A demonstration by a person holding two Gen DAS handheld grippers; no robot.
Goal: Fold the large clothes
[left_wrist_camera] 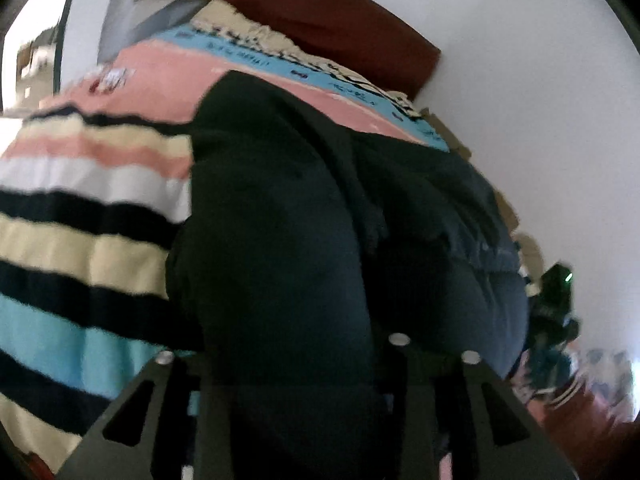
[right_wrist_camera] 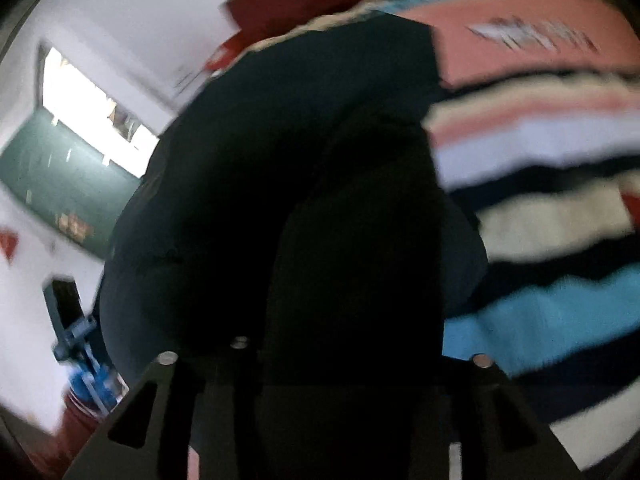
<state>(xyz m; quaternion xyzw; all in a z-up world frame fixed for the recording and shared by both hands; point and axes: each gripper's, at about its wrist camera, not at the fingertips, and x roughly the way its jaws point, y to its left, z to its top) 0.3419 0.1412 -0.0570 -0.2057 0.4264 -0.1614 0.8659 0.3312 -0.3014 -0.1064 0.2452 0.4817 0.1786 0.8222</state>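
You have the dark navy padded garment (left_wrist_camera: 304,248) straight ahead at twelve o'clock from the left gripper (left_wrist_camera: 312,420), lying on the striped pink, cream, black and blue blanket (left_wrist_camera: 80,240). The blanket spreads away at nine o'clock. The dark red headboard (left_wrist_camera: 332,20) stands behind at twelve, against the white wall (left_wrist_camera: 520,80). From the right gripper (right_wrist_camera: 332,420), the garment (right_wrist_camera: 280,160) fills twelve o'clock, the blanket (right_wrist_camera: 540,240) lies at three.

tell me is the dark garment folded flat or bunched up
Bunched up: the dark garment bulges in rounded heaps over the striped blanket, not flat.
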